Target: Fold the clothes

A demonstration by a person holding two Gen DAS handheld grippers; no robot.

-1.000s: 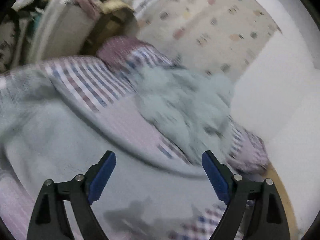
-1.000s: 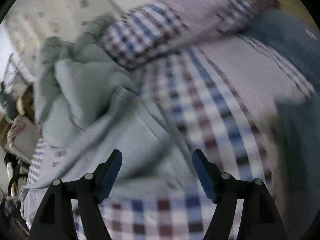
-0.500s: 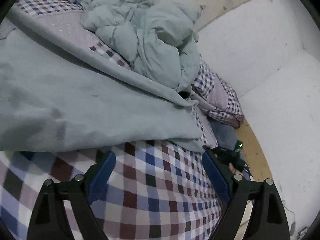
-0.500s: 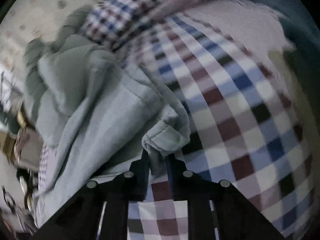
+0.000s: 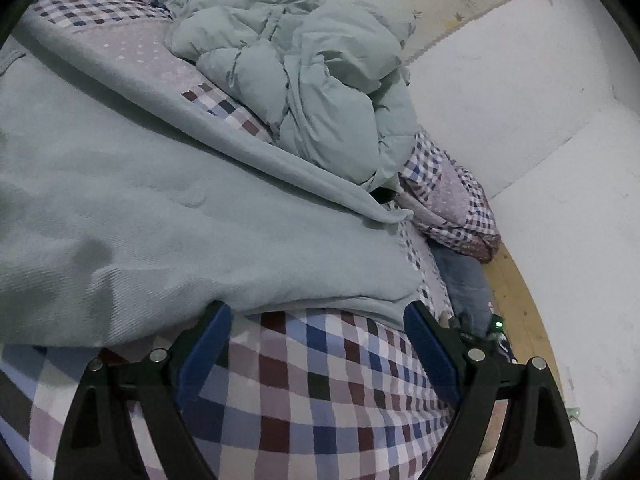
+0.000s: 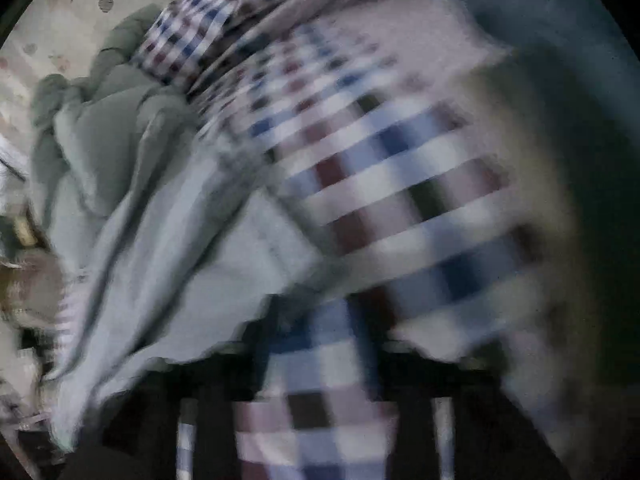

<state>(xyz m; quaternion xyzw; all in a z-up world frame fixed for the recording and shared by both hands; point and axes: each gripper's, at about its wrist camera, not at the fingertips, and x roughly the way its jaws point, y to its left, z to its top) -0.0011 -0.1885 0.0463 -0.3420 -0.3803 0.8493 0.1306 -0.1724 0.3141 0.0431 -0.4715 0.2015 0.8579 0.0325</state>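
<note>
Since half a second ago the left gripper (image 5: 316,344) has come closer to the edge of the flat pale grey-green cloth garment (image 5: 168,216), its blue jaws wide apart around that edge. The garment lies on the checked blue, maroon and white bedspread (image 5: 304,392). Behind are a white wall (image 5: 520,92) and a crumpled grey-green quilt (image 5: 312,92). The right view is blurred; I cannot tell the right gripper's state.
</note>
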